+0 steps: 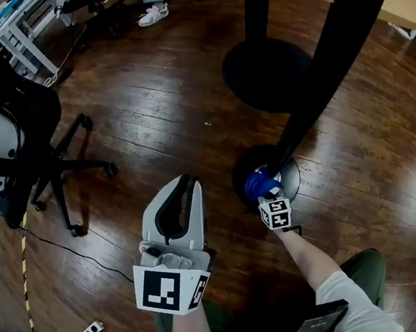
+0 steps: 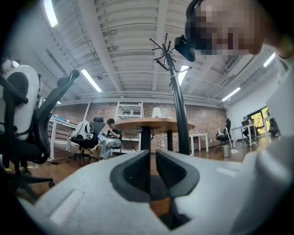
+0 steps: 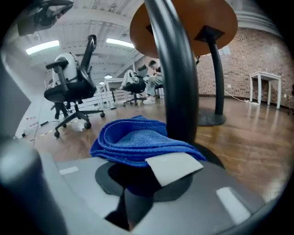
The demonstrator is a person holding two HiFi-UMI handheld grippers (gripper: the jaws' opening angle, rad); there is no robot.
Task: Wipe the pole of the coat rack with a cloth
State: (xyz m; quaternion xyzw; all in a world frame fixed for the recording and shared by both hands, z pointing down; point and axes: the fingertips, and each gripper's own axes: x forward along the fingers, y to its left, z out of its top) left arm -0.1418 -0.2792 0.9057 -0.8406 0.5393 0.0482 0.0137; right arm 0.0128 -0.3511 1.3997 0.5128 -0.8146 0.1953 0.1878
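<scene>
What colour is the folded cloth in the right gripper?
The folded cloth is blue, clearest in the right gripper view.

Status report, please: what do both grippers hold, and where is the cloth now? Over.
Left gripper shut, empty. Right gripper shut on blue cloth, low beside coat rack pole, near its base. Office chair well clear to the left.

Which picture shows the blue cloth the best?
The right gripper view. There the folded blue cloth fills the middle, clamped in the right gripper beside the black pole. The head view shows only a small blue bunch at the pole's foot. The left gripper view does not show it.
</scene>
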